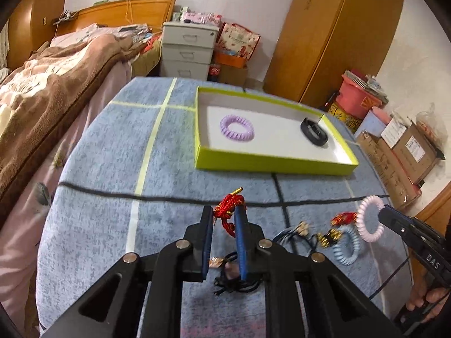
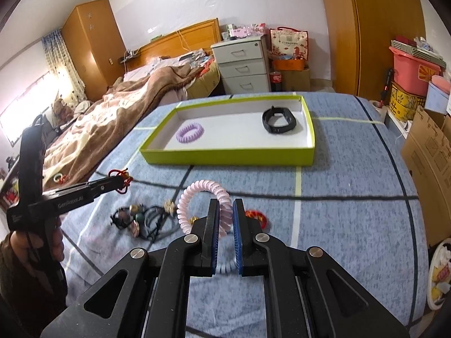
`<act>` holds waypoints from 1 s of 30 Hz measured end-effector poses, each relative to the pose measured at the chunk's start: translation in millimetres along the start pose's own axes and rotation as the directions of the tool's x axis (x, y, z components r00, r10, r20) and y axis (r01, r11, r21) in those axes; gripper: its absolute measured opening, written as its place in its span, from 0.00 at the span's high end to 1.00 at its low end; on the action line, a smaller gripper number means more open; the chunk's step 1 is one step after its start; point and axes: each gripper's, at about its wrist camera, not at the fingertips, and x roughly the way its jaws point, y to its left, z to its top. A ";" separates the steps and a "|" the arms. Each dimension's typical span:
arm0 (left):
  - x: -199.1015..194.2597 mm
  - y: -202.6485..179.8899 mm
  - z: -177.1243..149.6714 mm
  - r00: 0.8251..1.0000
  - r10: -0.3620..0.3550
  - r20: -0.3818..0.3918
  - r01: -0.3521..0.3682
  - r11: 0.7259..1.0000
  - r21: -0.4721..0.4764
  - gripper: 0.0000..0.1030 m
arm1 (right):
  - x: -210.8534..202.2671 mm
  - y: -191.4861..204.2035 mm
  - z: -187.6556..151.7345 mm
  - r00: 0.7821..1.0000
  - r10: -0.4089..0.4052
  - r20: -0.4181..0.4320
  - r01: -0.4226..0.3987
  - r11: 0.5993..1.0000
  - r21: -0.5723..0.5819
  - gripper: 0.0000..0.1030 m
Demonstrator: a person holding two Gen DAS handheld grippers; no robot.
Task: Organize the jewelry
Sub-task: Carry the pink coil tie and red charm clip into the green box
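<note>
My left gripper [image 1: 224,211] is shut on a red braided cord bracelet [image 1: 227,207] and holds it above the blue cloth. My right gripper [image 2: 225,207] is shut on a pale pink coil hair tie [image 2: 197,197], which also shows in the left wrist view [image 1: 369,218]. A green-walled tray [image 1: 270,163] holds a purple coil tie [image 1: 236,127] and a black wristband [image 1: 313,131]. On the cloth lie a light blue coil tie [image 1: 346,246], a red and gold piece [image 1: 342,219] and dark cords [image 2: 146,219].
The table has a blue cloth [image 1: 107,152] with pale and dark lines. A bed [image 1: 48,84] stands at the left, white drawers [image 1: 187,50] behind, a wooden wardrobe [image 1: 332,33] and cardboard boxes [image 1: 400,155] at the right.
</note>
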 end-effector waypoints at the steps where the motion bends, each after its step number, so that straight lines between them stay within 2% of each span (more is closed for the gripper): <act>1: -0.8 -1.2 3.2 1.000 -0.005 0.007 0.005 1.000 -0.001 0.84 | 1.4 -0.3 3.5 1.000 -0.002 0.003 0.002 1.000 0.002 0.91; 9: 2.1 -13.5 30.8 0.998 -0.037 0.046 0.036 0.999 0.012 0.84 | 18.6 -7.9 37.8 0.999 -0.031 0.026 0.031 1.000 0.004 0.91; 14: 14.9 -17.3 46.1 0.998 -0.041 0.045 0.041 0.999 0.005 0.84 | 40.3 -18.9 58.9 0.998 -0.057 0.018 0.057 0.998 0.018 0.91; 21: 38.2 -23.2 59.3 0.999 -0.034 0.023 0.034 0.999 0.007 0.84 | 80.8 -28.2 90.3 0.998 -0.065 -0.017 0.065 0.998 0.004 0.91; 30: 65.8 -18.2 61.2 1.000 0.002 -0.027 -0.002 1.000 -0.006 0.84 | 125.6 -38.4 107.5 0.995 -0.067 -0.072 0.068 0.998 0.011 0.91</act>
